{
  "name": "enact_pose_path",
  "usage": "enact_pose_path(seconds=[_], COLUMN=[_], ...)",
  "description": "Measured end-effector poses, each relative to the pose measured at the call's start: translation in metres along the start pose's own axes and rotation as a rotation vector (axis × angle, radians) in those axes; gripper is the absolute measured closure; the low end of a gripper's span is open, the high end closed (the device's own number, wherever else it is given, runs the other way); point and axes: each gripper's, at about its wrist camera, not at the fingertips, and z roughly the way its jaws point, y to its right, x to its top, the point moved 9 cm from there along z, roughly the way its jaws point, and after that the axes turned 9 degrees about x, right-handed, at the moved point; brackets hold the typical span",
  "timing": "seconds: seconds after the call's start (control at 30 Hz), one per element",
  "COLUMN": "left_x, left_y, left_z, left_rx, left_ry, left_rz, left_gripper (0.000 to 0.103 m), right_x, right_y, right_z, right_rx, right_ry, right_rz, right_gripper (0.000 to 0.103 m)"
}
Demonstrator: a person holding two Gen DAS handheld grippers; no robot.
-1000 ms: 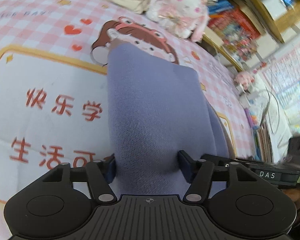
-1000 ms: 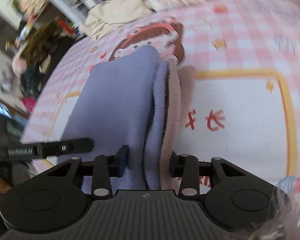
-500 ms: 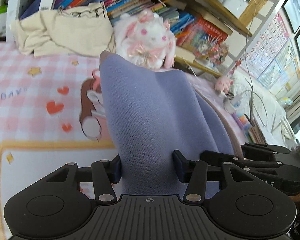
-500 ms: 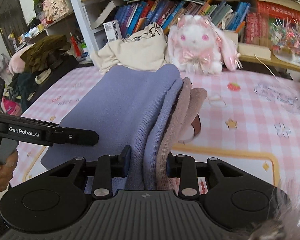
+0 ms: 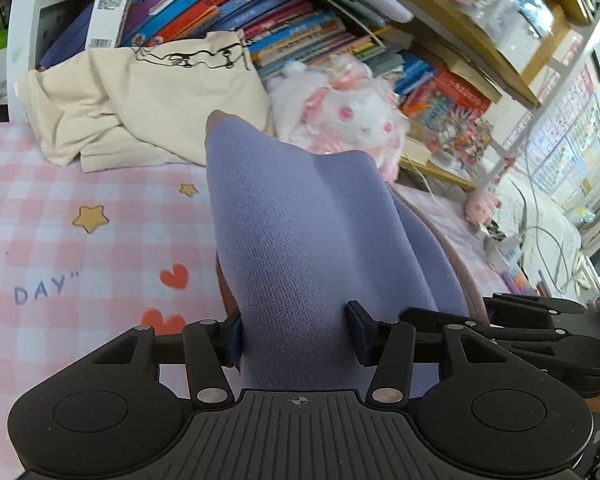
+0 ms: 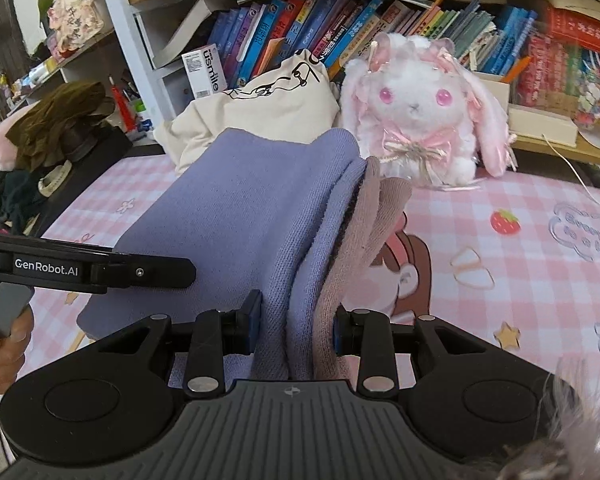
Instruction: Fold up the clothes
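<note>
A folded purple knit garment [image 5: 300, 240] with a dusty-pink inner layer [image 6: 352, 256] hangs lifted above the pink checked bedsheet [image 5: 80, 248], held at both near corners. My left gripper [image 5: 296, 332] is shut on a thick fold of it, pads pressed against both sides. My right gripper [image 6: 296, 326] is shut on the stacked purple and pink edges. Each gripper shows in the other's view, the right gripper [image 5: 540, 332] at the right edge and the left gripper [image 6: 100, 270] at the left with a hand on its handle. The garment's far end droops away from me.
A crumpled cream garment [image 5: 148, 108] and a pink-white plush bunny [image 6: 416, 108] lie at the bed's far end, against a bookshelf [image 6: 300, 32] packed with books. Dark clothes [image 6: 60, 120] pile up at far left. Cables and clutter [image 5: 532, 232] lie off the right side.
Both grippers have carried the garment up and toward the bookshelf end of the bed. The sheet's printed panel has dropped out of view, and the cream garment and bunny are closer.
</note>
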Motion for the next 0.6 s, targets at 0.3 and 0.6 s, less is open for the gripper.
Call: enact_pose_path(seconds=[0.3,0.6], left_x=[0.021,0.031], left_y=[-0.029,-0.053], left_z=[0.027,0.059], left_rx=[0.017,0.031], left_ry=[-0.011,-0.042], left_rz=[-0.039,-0.082], left_gripper=[0.054,0.053], right_x=[0.024,0.031], right_y=[0.005,0.014], right_z=[0.043,0.081], right_rx=[-0.002,-0.013], right_ry=[-0.023,-0.046], right_rz=[-0.018,0.035], right_gripper=[0.073,0.072])
